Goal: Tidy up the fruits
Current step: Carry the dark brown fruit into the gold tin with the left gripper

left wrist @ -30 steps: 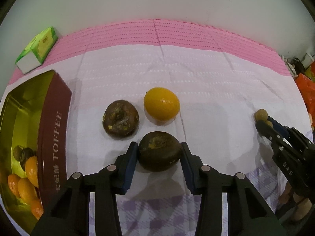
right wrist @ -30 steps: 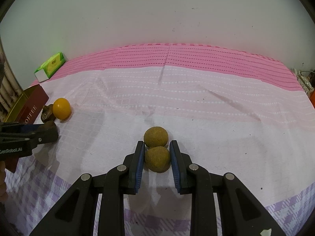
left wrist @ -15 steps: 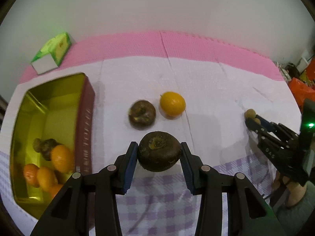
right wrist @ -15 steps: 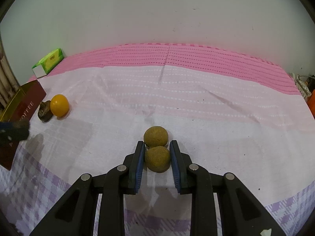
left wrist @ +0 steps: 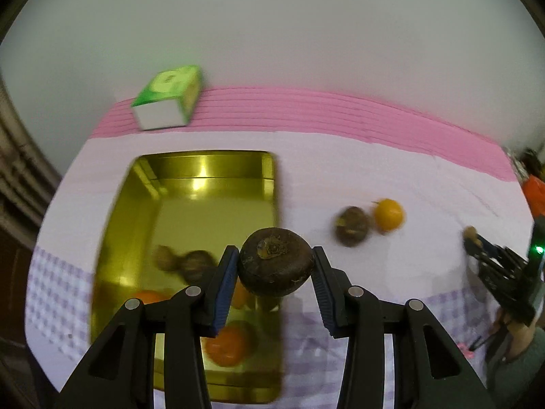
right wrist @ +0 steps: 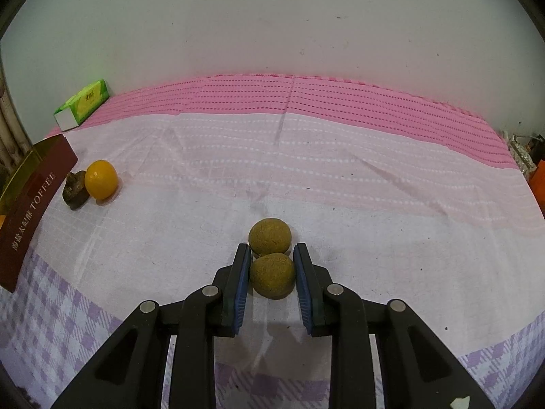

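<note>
Two fruits are gripped at this moment, one in each tool. The left tool (left wrist: 275, 284) is clamped on a dark brown fruit (left wrist: 276, 261) and has carried it up off the cloth and across toward the gold tin (left wrist: 143, 211); a second ago that fruit sat on the desk (right wrist: 374, 177) in front of its two neighbours. Now it hangs over the tin's near right edge, above the oranges and dark fruits already inside, though blur makes their count unclear. That suggests the drop is next: the fruit is about in place, and a little more travel inward would keep it from catching the rim.

Left behind on the cloth are another dark fruit (left wrist: 351, 226) and an orange fruit (left wrist: 389, 214), just beside each other, well apart from the tin. They look to be the next ones due.

The right tool (right wrist: 271, 274) has not moved: its pads are closed on a tan round fruit (right wrist: 271, 274) resting on the cloth, with a second tan fruit (right wrist: 270, 236) touching it just beyond. A green box (right wrist: 83, 106) sits at the far corner.
</note>
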